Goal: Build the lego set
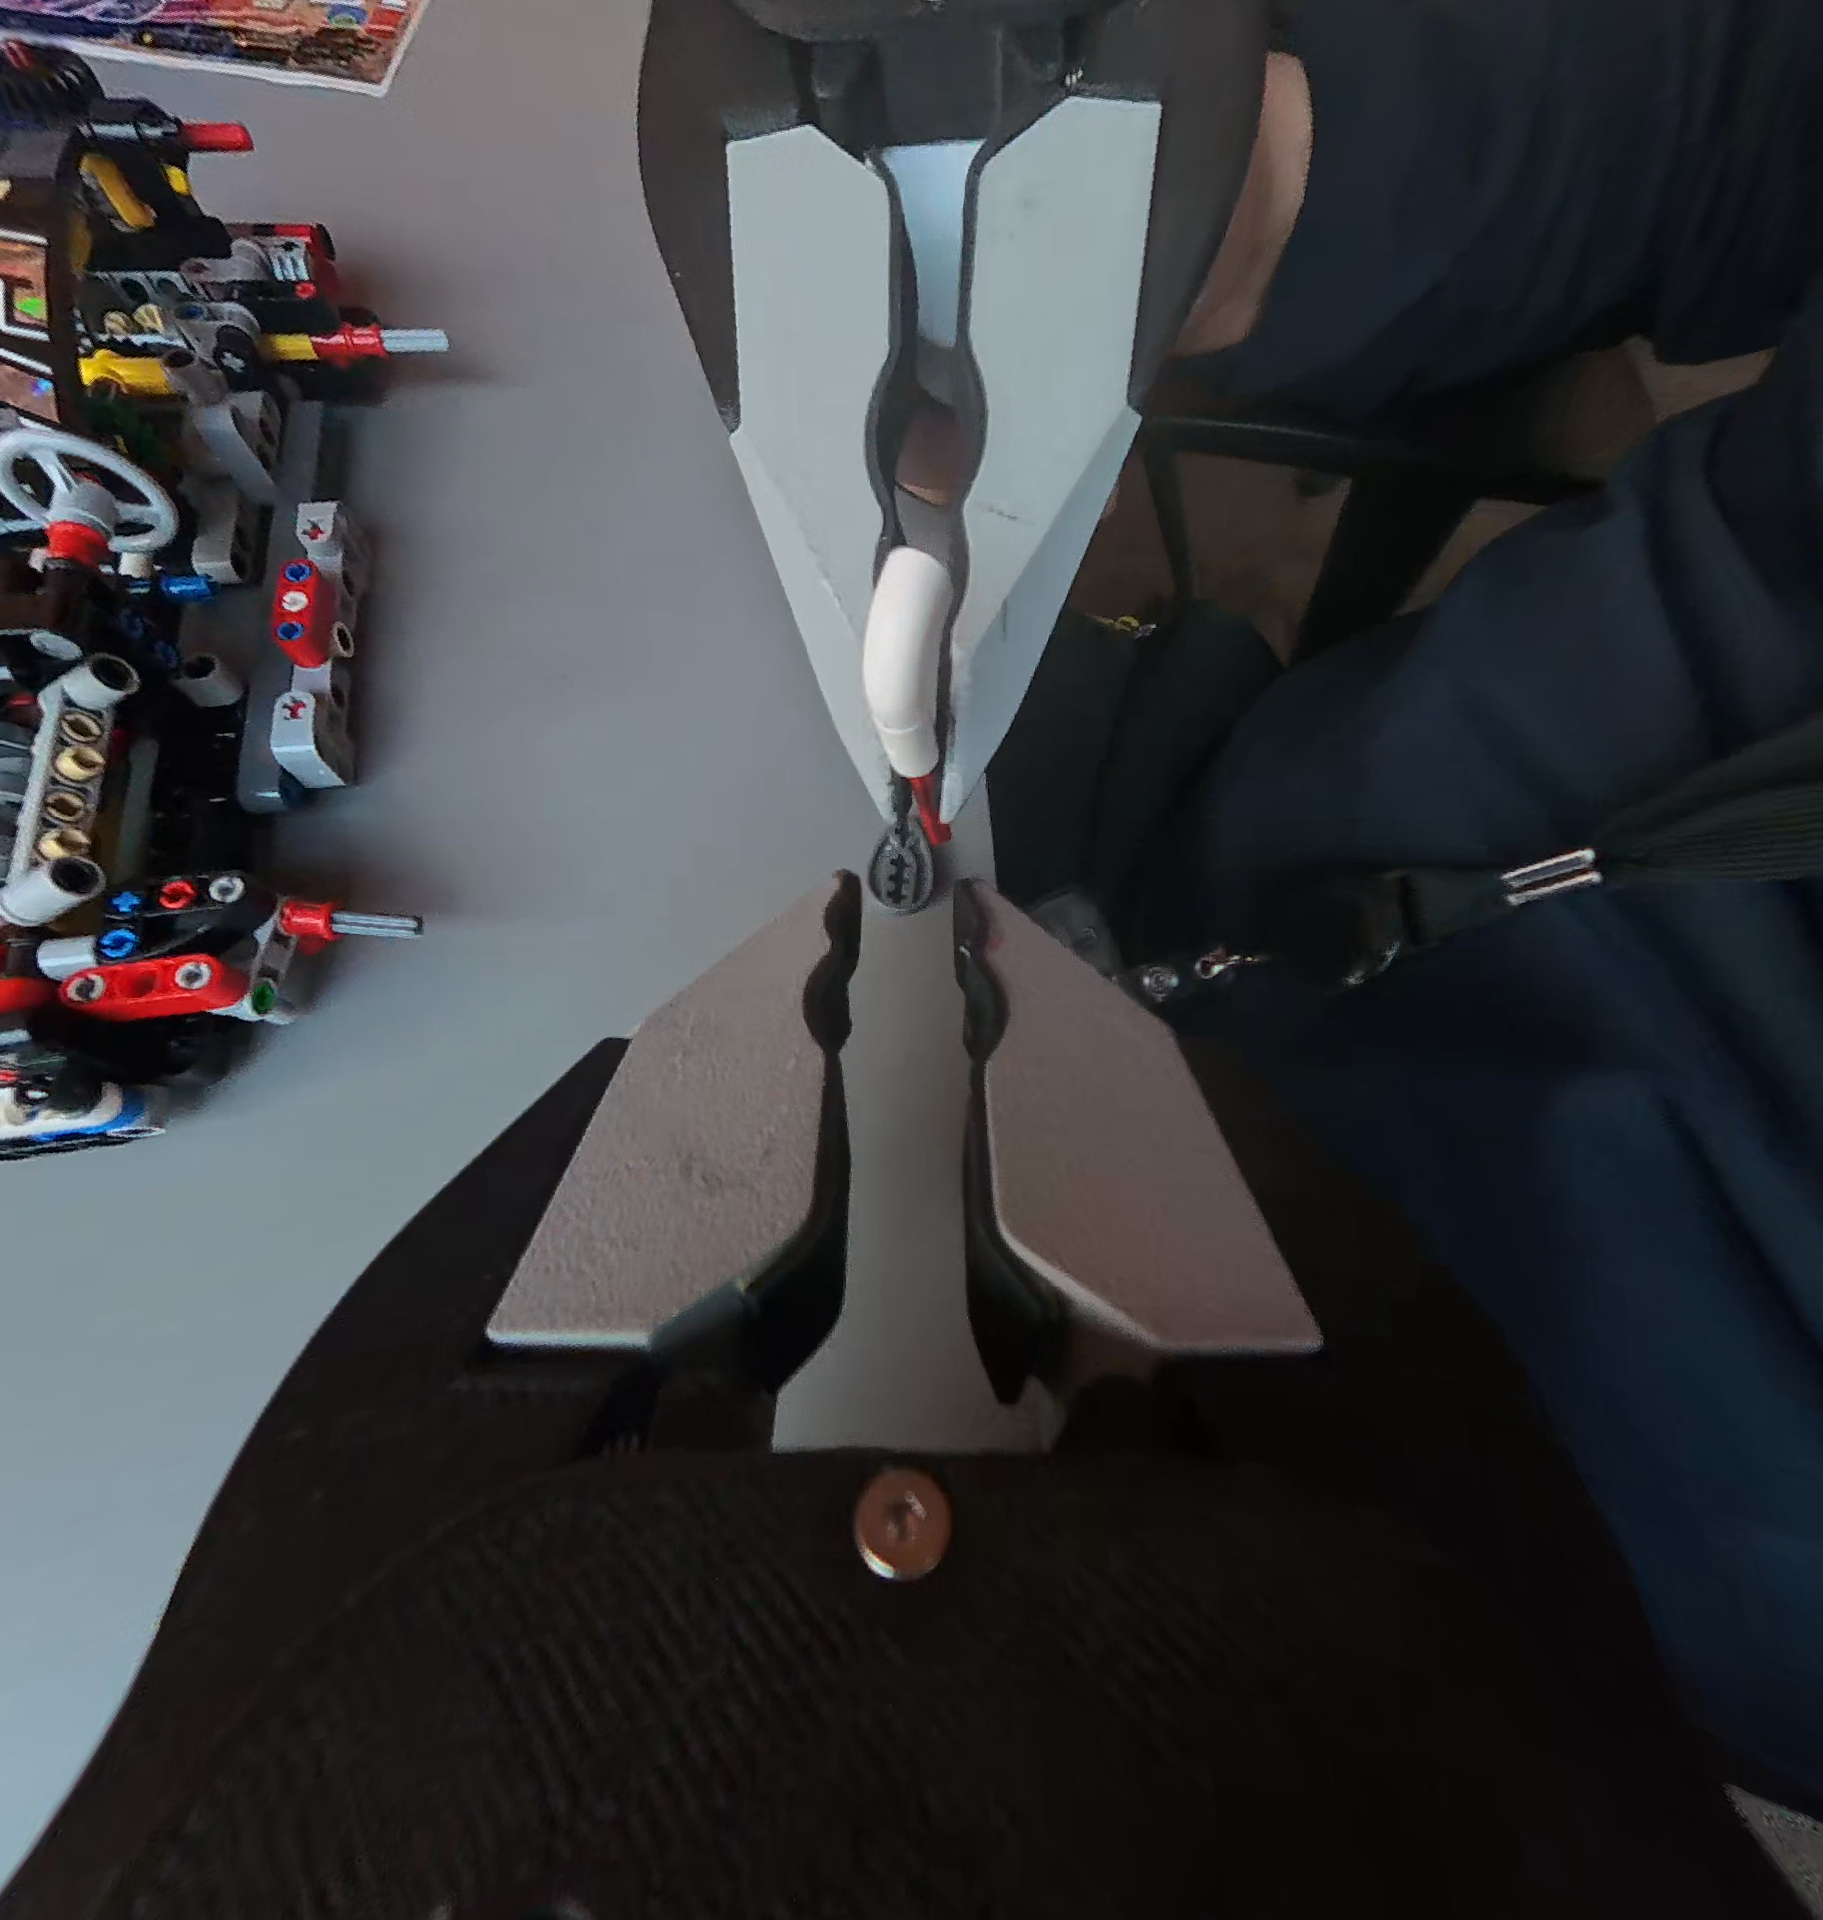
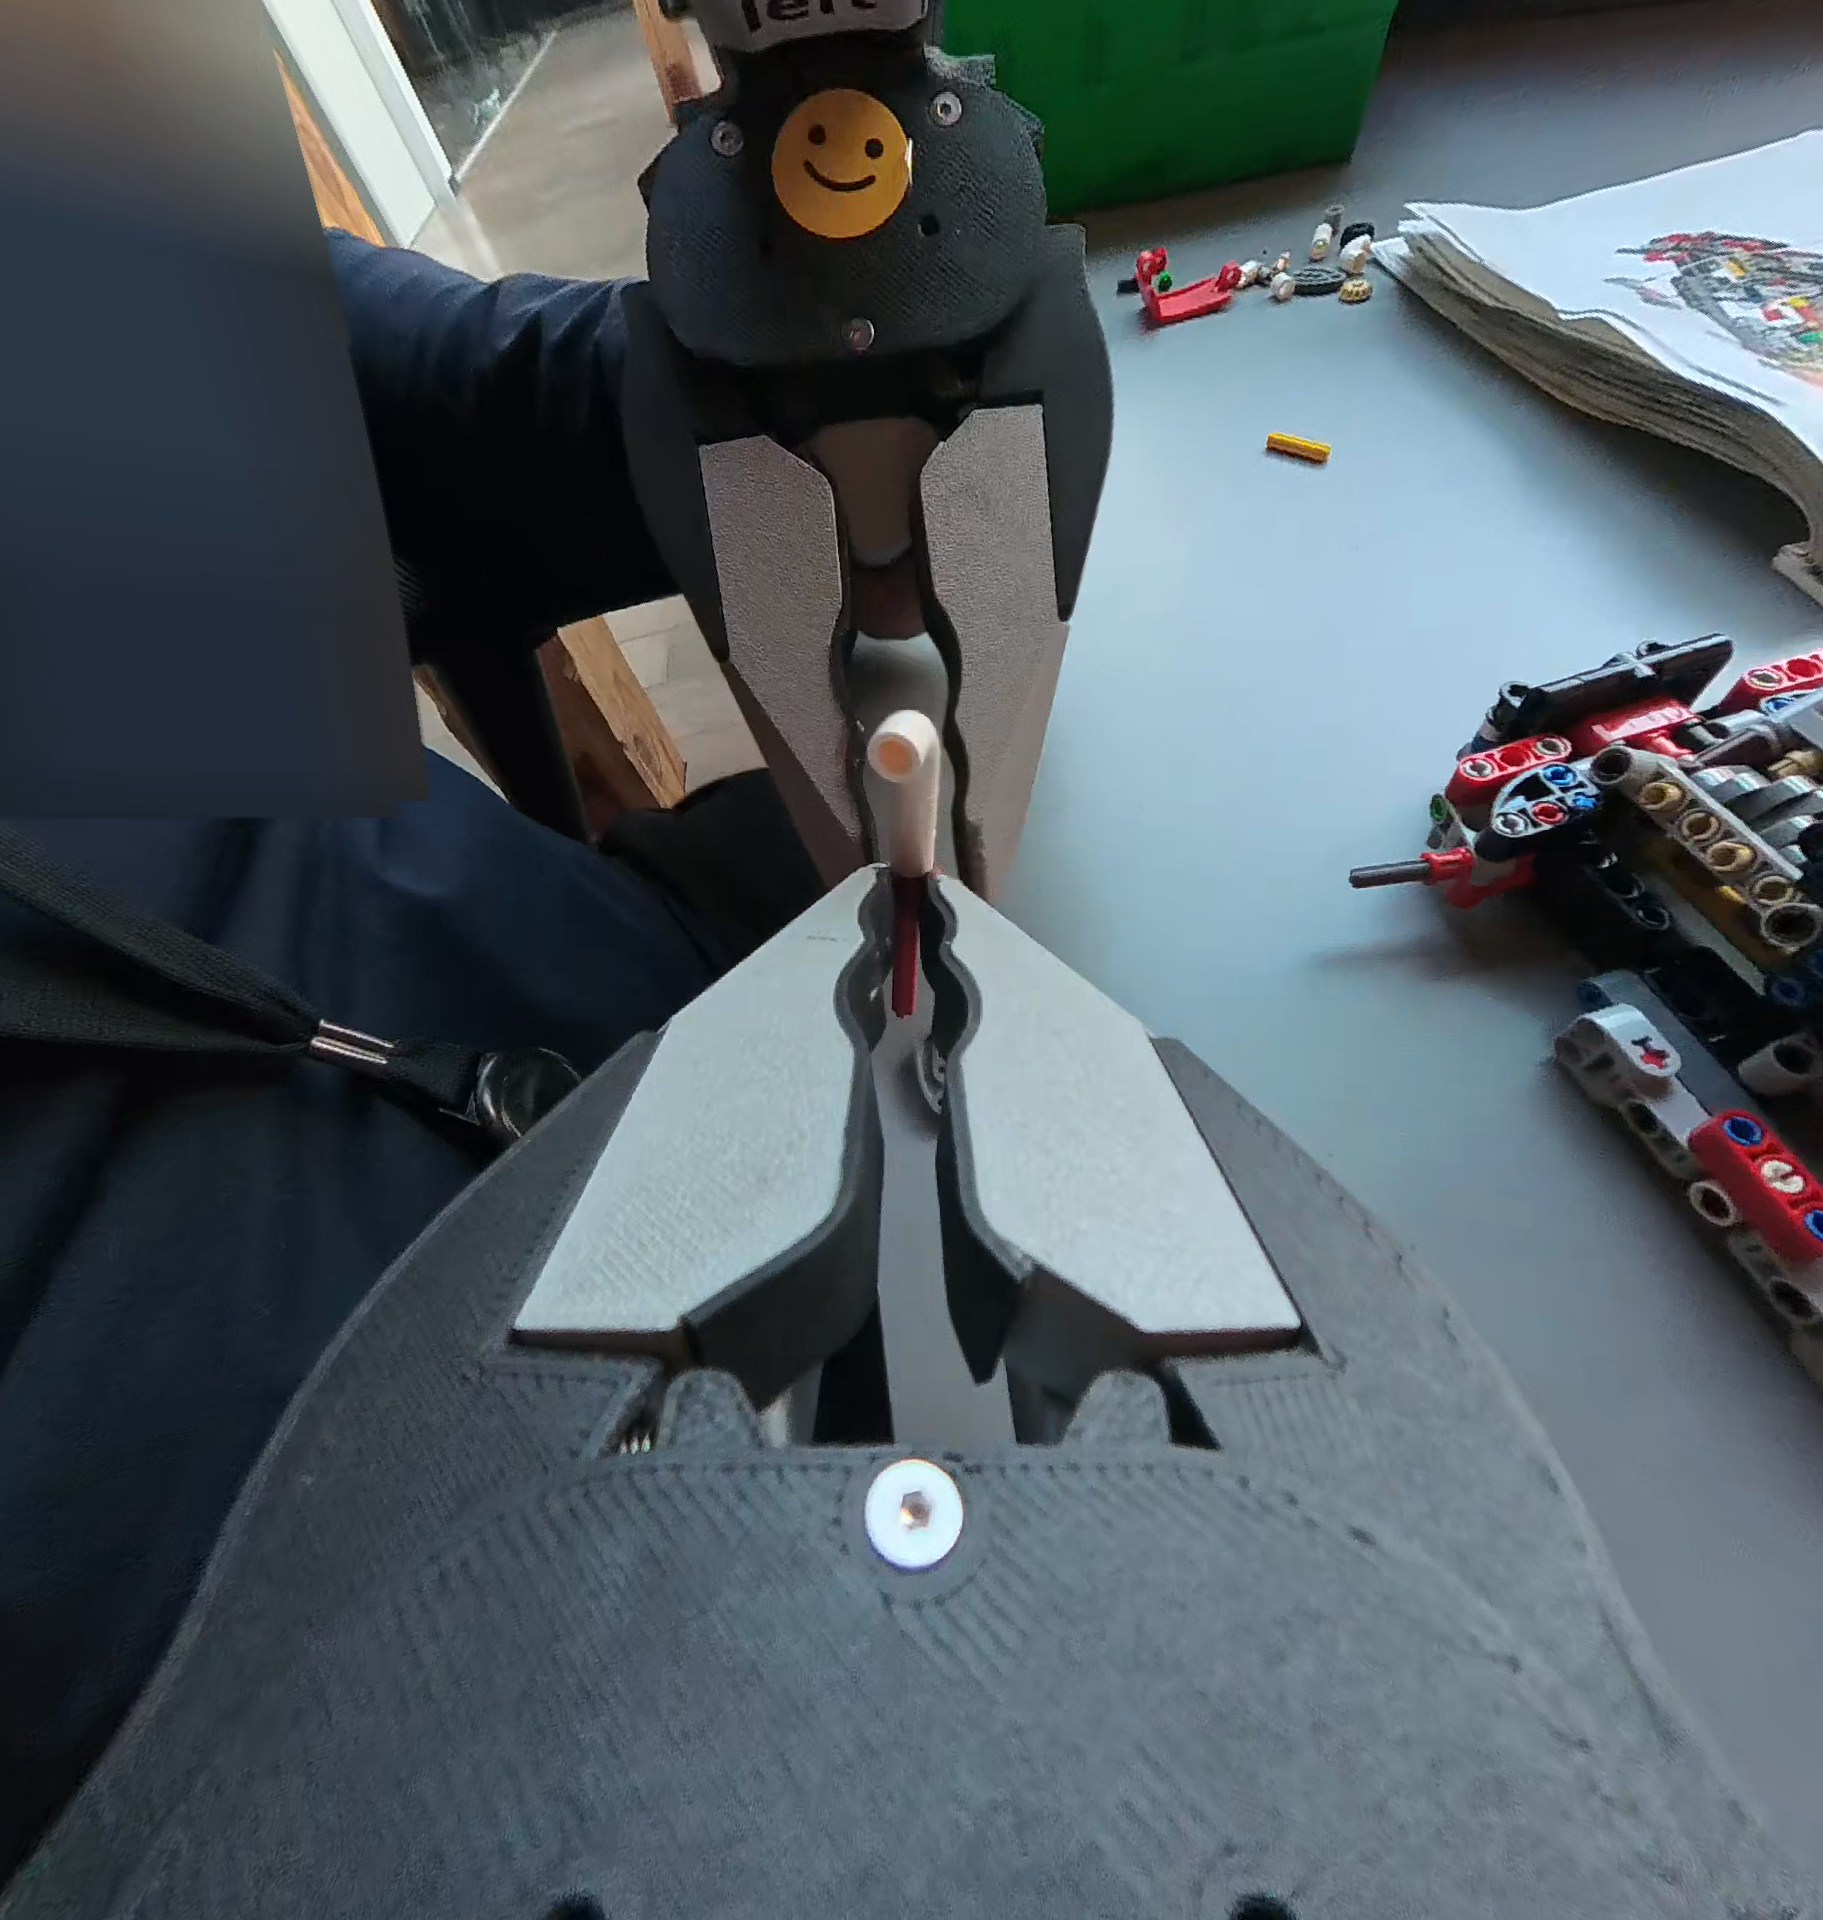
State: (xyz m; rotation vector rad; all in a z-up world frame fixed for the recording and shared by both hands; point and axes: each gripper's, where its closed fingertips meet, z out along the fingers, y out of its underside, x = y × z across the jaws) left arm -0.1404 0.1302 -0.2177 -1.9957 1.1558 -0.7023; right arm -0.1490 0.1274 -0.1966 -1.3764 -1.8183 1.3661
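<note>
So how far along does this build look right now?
Done: the brick vehicle stands largely assembled on the table. In hand: the right gripper pinches a red axle carrying a white bent tube. Left: a small grey piece by the open left gripper, and loose parts, lie unattached.

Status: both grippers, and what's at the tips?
Right gripper shut on red axle, white bent tube on its far end. Left gripper open, holding nothing, tips just short. Small dark toothed piece on grey table beneath.
</note>
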